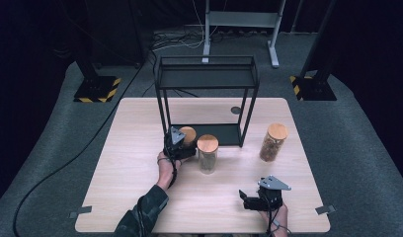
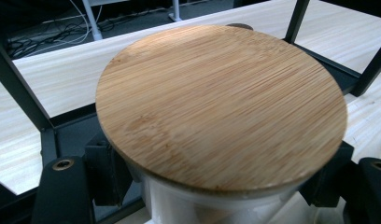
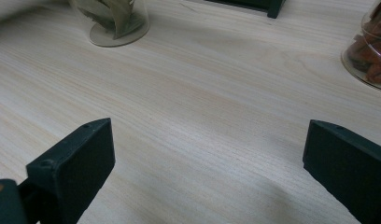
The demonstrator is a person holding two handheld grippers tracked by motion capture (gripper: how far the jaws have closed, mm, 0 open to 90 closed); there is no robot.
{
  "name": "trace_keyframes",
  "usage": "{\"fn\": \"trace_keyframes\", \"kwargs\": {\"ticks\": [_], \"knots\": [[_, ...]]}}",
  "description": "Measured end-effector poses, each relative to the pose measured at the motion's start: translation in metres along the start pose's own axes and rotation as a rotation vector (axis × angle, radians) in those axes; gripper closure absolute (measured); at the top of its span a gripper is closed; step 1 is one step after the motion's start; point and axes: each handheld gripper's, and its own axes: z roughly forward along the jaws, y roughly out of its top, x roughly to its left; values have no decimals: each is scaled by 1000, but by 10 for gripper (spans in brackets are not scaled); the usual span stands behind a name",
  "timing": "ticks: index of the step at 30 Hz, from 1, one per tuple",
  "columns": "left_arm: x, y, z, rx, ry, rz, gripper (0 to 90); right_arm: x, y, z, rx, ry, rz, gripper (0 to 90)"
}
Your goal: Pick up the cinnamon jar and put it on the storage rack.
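You are working in a recording lab or studio, not a home. Black curtains close off the room beyond your hand-held gripper (image 1: 180, 144), and grey carpet (image 1: 367, 148) covers the floor around the light wooden table (image 1: 140, 187). Farther out stand stand bases with yellow-black hazard tape (image 1: 97, 89), a grey metal frame (image 1: 241, 22) and loose cables (image 1: 177, 40).

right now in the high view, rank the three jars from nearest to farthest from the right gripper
1. The middle jar, up and to the left of the right gripper.
2. The jar with brown contents, further back near the table's right side.
3. The jar held in the left gripper, farthest left, by the black rack.
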Motion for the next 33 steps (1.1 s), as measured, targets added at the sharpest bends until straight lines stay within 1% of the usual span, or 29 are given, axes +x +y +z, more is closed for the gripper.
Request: {"fn": "trace_keyframes", "kwargs": {"ticks": [7,13,20,30,33], "knots": [[2,0,6,3,3,-16,255,0,0,0,1,0,0,16],[3,1,10,6,9,-18,255,0,0,0,3,2,0,16],[4,5,16,4,11,-37,254,0,0,1,4,2,1,16],[5,9,26,1,24,-42,254,0,0,1,5,2,0,16],[6,11,28,4,30,-37,255,0,0,1,5,1,0,16]]}}
